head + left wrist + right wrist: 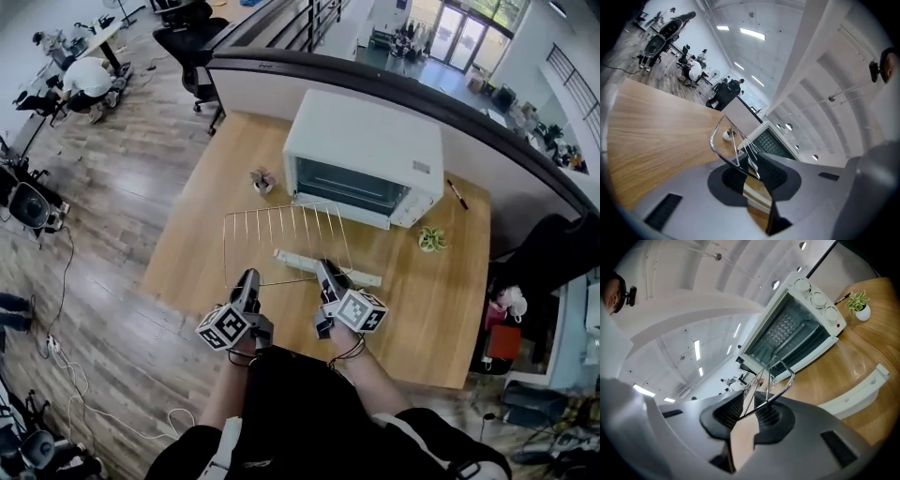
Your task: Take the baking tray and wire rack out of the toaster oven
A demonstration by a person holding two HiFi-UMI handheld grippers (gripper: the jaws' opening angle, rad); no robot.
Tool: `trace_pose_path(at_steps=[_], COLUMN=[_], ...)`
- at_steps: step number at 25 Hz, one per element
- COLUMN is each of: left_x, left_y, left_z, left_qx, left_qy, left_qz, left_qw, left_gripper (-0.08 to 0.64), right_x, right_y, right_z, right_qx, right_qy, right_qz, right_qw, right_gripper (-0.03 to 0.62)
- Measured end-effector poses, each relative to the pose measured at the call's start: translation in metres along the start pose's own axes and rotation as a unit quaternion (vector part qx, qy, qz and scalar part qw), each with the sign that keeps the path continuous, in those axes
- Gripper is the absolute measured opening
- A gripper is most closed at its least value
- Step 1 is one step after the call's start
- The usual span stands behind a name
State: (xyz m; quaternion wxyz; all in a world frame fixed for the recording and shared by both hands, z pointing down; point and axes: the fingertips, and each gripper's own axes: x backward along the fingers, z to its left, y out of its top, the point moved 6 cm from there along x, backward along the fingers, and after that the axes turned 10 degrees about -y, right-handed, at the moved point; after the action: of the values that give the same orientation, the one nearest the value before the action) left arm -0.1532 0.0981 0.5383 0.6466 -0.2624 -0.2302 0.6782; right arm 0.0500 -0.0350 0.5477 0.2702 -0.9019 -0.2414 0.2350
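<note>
The oven (370, 150) stands at the far side of the bench (187, 244), and the rack (281, 239) hangs over the bench before its mouth. From the rack's middle, the oven is at 1 o'clock, the left plant (262, 180) at 11, the right plant (432, 239) at 3 with the pen (457, 194) behind it, and the strip (361, 275) on the bench runs toward 4. The left hand-held gripper (249, 278) pinches the rack's near edge at 7 o'clock, the right hand-held gripper (325, 269) at 5.

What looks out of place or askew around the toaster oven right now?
Nothing stands out. The wire rack is clear of the toaster oven, gripped at its near edge by the left gripper and right gripper, roughly level. Nothing spilled on the table.
</note>
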Motion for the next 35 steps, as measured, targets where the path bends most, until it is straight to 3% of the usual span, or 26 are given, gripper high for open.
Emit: trace_pose_path(at_steps=[15, 22, 35], left_x=[0.084, 0.098, 0.097], left_y=[0.041, 0.054, 0.076], left_z=[0.048, 0.082, 0.136], left_qx=[0.025, 0.043, 0.096], left_qy=[0.074, 0.107, 0.125], left_qz=[-0.077, -0.082, -0.082], left_qw=[0.9939, 0.9899, 0.984], left_gripper=[0.061, 0.06, 0.06], right_x=[-0.053, -0.084, -0.139], right_y=[-0.061, -0.084, -0.114], right_z=[0.069, 0.083, 0.097], right_qx=[0.044, 0.049, 0.061], right_qy=[0.055, 0.048, 0.023], right_qz=[0.095, 0.128, 0.165], right_qw=[0.993, 0.989, 0.984], right_gripper=[0.081, 0.081, 0.087])
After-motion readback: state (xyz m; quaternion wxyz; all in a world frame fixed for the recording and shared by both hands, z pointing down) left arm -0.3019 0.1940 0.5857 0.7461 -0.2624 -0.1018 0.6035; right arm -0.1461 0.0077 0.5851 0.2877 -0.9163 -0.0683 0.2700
